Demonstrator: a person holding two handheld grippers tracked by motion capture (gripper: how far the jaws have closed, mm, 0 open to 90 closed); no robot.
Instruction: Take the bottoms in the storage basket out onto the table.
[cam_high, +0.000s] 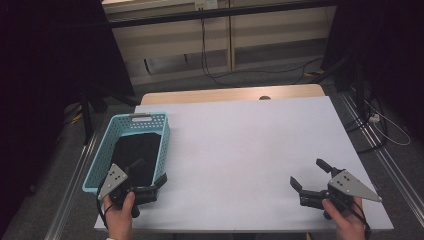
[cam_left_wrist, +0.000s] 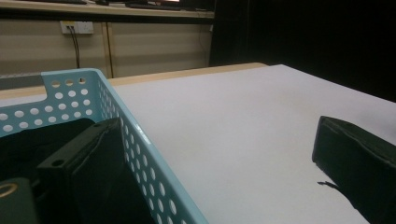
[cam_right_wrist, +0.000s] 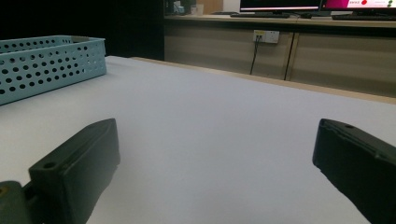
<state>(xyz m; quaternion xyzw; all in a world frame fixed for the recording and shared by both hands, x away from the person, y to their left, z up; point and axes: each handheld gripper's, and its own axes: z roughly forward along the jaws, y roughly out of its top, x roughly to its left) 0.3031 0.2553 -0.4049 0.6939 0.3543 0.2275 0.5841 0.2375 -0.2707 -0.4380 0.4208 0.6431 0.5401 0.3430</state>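
Note:
A light-blue perforated basket (cam_high: 142, 120) stands at the left of the white table (cam_high: 250, 145), with something black and flat (cam_high: 134, 152) lying in it. My left gripper (cam_high: 148, 172) sits at the basket's near right corner, open. One jaw is inside the basket and the other outside over the table, so the basket wall (cam_left_wrist: 140, 154) runs between them untouched. My right gripper (cam_high: 307, 172) rests low near the table's front right corner, open with nothing between its jaws. In the right gripper view (cam_right_wrist: 217, 135) the basket (cam_right_wrist: 46, 60) is far off at the left.
A wooden table edge (cam_high: 230, 93) shows behind the white surface. Cables (cam_high: 210, 60) trail over the floor and from wall sockets (cam_right_wrist: 265, 35) beyond it. Dark curtains flank both sides, and metal rails (cam_high: 375, 145) run along the floor at the right.

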